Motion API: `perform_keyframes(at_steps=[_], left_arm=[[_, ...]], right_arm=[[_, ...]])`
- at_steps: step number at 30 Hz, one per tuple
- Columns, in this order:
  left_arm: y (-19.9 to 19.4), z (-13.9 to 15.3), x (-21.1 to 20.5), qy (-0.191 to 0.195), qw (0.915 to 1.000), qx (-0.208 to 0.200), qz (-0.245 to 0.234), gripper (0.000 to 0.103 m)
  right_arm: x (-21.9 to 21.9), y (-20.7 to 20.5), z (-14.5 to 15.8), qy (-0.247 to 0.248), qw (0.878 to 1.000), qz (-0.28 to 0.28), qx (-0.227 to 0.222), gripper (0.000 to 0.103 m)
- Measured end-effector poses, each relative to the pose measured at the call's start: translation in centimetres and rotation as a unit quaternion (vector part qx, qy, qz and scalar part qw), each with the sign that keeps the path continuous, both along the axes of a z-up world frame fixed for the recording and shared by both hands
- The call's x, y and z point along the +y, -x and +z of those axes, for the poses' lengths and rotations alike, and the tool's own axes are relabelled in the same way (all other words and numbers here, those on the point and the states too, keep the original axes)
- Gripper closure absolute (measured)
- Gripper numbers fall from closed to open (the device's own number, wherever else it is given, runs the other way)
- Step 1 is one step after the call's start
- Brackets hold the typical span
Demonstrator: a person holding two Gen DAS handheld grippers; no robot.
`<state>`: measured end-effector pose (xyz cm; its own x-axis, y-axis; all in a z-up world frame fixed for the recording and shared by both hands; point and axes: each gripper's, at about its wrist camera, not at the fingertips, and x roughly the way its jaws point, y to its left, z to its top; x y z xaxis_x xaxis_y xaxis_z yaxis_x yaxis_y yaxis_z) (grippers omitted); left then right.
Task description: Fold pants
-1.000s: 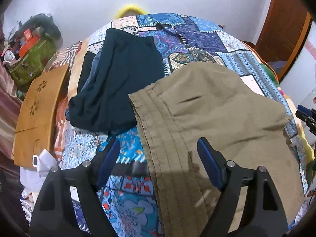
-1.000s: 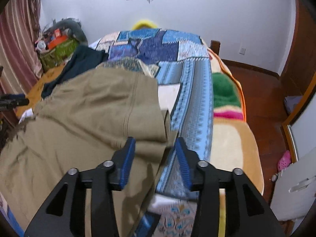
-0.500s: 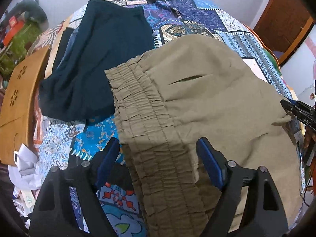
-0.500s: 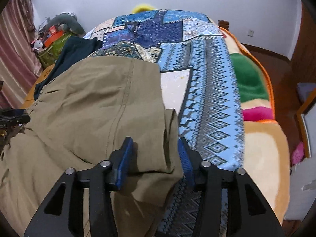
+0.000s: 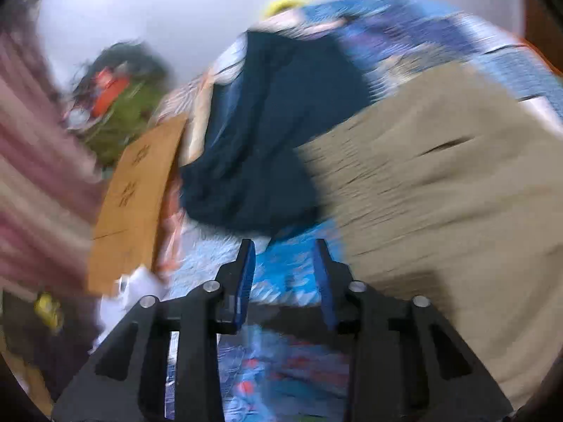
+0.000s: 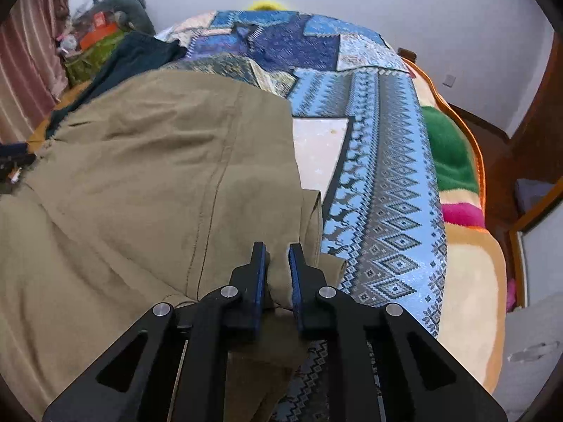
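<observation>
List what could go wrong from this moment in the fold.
The right tongs pinch only a small bunch of the khaki pants at one corner, so it may slip out. The left tongs hold nothing beside the waistband, above the quilt; a one-sided pull could skew the fold.

I've got the khaki pants (image 6: 147, 183) spread wide across the patterned bed quilt (image 6: 383, 190), seam running down the leg. One edge is bunched up and pinched in my right gripper (image 6: 278, 263); the gathered waistband shows blurred in the left view.
</observation>
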<state>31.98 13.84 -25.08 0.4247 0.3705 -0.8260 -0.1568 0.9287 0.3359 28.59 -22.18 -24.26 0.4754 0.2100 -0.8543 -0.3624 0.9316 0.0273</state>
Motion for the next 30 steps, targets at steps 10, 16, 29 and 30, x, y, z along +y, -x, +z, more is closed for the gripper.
perform_keyframes(at_steps=[10, 16, 29, 30], left_arm=[[3.8, 2.5, 6.4, 0.162, 0.9863, -0.027, 0.016, 0.048], [2.9, 6.4, 3.9, 0.154, 0.9842, -0.082, -0.032, 0.024], [-5.2, 5.3, 1.5, 0.163, 0.9838, -0.056, -0.049, 0.022], [-5.8, 4.9, 1.6, 0.166, 0.9836, -0.052, -0.047, 0.022]], right_arm=[[0.2, 0.0, 1.1, 0.005, 1.0, -0.005, 0.003, 0.084], [-0.2, 0.5, 4.1, -0.008, 0.999, -0.015, -0.034, 0.04], [1.7, -4.7, 8.0, -0.066, 0.996, 0.0, -0.068, 0.032], [2.0, -5.5, 7.8, -0.063, 0.996, 0.002, -0.068, 0.032]])
